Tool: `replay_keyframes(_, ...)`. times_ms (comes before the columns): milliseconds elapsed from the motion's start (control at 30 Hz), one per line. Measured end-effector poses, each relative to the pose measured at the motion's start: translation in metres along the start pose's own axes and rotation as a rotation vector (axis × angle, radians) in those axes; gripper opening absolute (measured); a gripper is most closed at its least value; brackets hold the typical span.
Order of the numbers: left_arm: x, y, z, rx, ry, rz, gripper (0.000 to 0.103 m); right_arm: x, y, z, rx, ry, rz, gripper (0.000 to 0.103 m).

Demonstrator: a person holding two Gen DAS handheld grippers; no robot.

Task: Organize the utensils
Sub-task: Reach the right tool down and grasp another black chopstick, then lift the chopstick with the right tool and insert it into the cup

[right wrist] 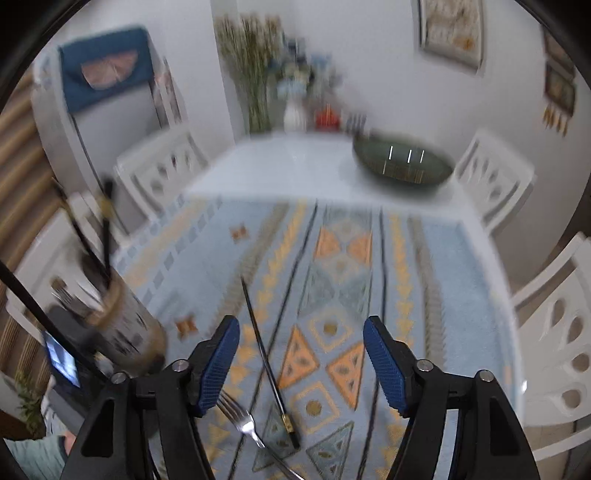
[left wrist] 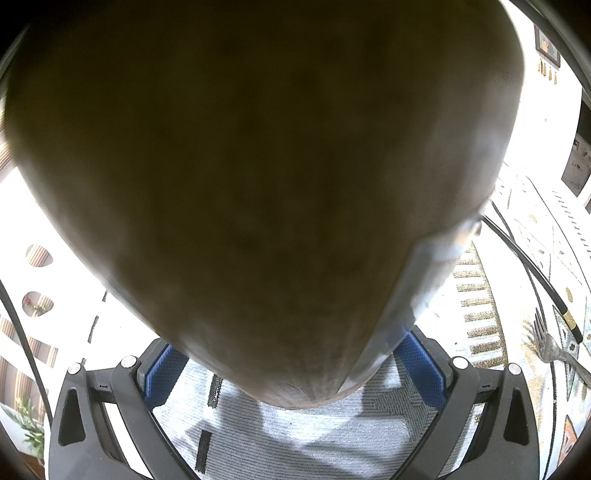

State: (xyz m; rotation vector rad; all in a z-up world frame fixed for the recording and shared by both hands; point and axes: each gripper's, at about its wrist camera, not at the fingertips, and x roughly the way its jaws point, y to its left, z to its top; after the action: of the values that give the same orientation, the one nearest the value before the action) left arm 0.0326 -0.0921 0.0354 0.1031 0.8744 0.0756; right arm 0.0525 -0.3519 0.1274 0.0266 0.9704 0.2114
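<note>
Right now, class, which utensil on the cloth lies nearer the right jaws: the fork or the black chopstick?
The fork: its tines lie beside the left pad. The black chopstick lies further in between the jaws.

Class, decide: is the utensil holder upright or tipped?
Tipped: the utensil holder leans with its mouth up-left, black chopsticks sticking out, gripped by the left gripper.

We find no text, label, brand, number or sign that we can read in either view. The holder point(right wrist: 122, 325) at the left of the right wrist view bears dark marks on its side, but blur keeps us from telling whether they are letters. The small lit screen point(right wrist: 62, 360) below it shows only pale patches. The framed pictures point(right wrist: 452, 31) on the wall are too blurred and too small for us to make out any writing on them.
</note>
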Motion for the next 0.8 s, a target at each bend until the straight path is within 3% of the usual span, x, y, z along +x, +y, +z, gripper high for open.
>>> replay_keyframes(67,0.000,0.000,0.000,0.000,0.000,0.000,0.103,0.025,-0.001,-0.001,0.004,0.061,0.046,0.060)
replay_keyframes(200,0.000,0.000,0.000,0.000,0.000,0.000,0.103,0.071,0.012,-0.002,-0.084,0.180,0.052,0.060)
replay_keyframes(333,0.000,0.000,0.000,0.000,0.000,0.001,0.103,0.101,0.025,0.002,-0.099,0.228,0.114,0.060)
replay_keyframes(400,0.000,0.000,0.000,0.000,0.000,0.000,0.103,0.114,0.032,0.006,-0.107,0.232,0.121,0.053)
replay_keyframes(467,0.000,0.001,0.000,0.000,0.000,0.001,0.103,0.127,0.039,0.011,-0.110,0.252,0.119,0.033)
replay_keyframes(567,0.000,0.001,0.000,0.000,0.000,0.001,0.103,0.143,0.047,0.011,-0.126,0.290,0.083,0.031)
replay_keyframes(700,0.000,0.000,0.000,0.000,0.000,0.001,0.103,0.147,0.058,0.010,-0.197,0.271,0.046,0.029)
replay_keyframes(800,0.000,0.001,0.000,0.000,0.000,0.001,0.103,0.147,0.053,0.011,-0.195,0.271,0.049,0.020)
